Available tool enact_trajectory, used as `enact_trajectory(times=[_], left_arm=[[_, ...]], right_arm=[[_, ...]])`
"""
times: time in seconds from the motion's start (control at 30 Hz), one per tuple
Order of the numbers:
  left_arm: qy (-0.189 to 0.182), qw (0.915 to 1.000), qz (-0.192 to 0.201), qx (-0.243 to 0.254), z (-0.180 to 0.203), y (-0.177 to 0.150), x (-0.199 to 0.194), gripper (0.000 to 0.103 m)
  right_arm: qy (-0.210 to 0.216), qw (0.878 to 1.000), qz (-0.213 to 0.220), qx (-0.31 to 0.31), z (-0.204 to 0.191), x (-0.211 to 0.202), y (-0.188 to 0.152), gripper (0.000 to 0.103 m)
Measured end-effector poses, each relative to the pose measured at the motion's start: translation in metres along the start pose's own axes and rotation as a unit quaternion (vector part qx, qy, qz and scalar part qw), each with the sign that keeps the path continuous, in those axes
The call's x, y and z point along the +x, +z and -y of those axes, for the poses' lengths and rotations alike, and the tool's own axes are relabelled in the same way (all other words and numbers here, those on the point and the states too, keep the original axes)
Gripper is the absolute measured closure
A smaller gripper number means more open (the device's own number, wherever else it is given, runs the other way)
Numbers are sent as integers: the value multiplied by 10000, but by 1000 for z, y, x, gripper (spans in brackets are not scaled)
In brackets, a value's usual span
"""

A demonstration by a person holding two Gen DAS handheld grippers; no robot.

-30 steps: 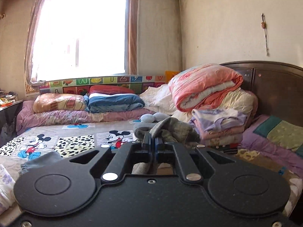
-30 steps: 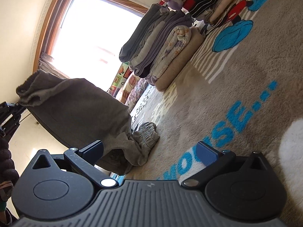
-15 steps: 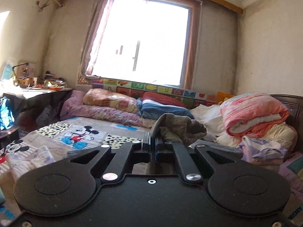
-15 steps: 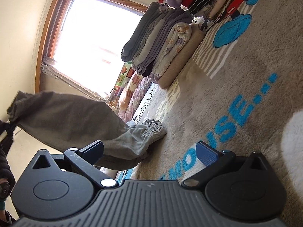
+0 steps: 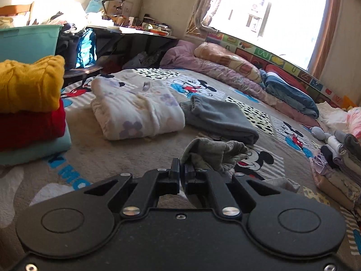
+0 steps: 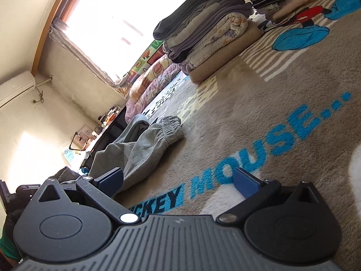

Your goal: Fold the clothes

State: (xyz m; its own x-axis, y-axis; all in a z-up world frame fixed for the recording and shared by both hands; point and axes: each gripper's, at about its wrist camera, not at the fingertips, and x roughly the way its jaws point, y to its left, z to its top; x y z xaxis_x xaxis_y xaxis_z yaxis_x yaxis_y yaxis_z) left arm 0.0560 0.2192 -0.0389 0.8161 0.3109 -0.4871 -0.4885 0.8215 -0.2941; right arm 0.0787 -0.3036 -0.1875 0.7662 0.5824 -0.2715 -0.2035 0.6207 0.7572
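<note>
My left gripper [image 5: 182, 171] is shut on a bunched end of grey-brown sweatpants [image 5: 214, 154], held low over the Mickey Mouse blanket [image 5: 126, 158]. In the right wrist view the sweatpants [image 6: 140, 149] lie stretched on the blanket [image 6: 259, 117], cuffed leg end [image 6: 168, 127] farthest out. My right gripper [image 6: 178, 184] is open and empty, just above the blanket, its left finger [image 6: 110, 180] beside the trousers.
Folded clothes surround the spot: a yellow, red and teal stack [image 5: 29, 110] at left, a white floral garment [image 5: 135, 108], grey folded trousers [image 5: 221, 118], and tall stacks [image 6: 209, 36] at right. Rolled bedding [image 5: 237, 67] lines the window wall. A cluttered desk [image 5: 135, 31] stands behind.
My left gripper has swung left and down with the sweatpants, from raised to low over the blanket. The trousers now lie flat on the bed. My right gripper stays open.
</note>
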Motion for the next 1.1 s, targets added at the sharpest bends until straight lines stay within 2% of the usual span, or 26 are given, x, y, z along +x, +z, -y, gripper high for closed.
enact_trajectory(times=[0.23,0.3,0.33,0.47,0.6,0.67,0.73,0.8,0.93,1.1], left_arm=[[259,9926,-569,-1044,-69,-36,35,100],[447,9879,-783,-1265,-82,-49,44,86],[356,9869,-725,-1396,-88,-54,44,81],[-49,9816,-516,-1837,-106,-63,41,76],[-340,9688,-404,-2423,-122,-62,38,69],[-302,9681,-274,-2472,-124,-61,34,60],[-110,9699,-65,-2433,-125,-57,29,53],[55,9689,64,-2472,-129,-55,27,51],[-12,9647,113,-2631,-137,-54,26,50],[-173,9628,112,-2694,-138,-55,25,43]], right_arm=[[-111,9991,-89,-396,-8,1,-7,0],[-188,9982,-105,-565,-11,2,-10,0],[-215,9978,-112,-622,-12,3,-11,0],[-291,9968,-134,-726,-15,2,-13,0],[-408,9980,-110,-478,-16,2,-10,0],[-471,9986,-74,-220,-16,3,-7,0],[-538,9985,-64,45,-15,6,-1,0],[-586,9979,-98,271,-16,13,7,0],[-592,9970,-147,485,-19,36,23,0],[-533,9969,-260,520,-26,84,38,0]])
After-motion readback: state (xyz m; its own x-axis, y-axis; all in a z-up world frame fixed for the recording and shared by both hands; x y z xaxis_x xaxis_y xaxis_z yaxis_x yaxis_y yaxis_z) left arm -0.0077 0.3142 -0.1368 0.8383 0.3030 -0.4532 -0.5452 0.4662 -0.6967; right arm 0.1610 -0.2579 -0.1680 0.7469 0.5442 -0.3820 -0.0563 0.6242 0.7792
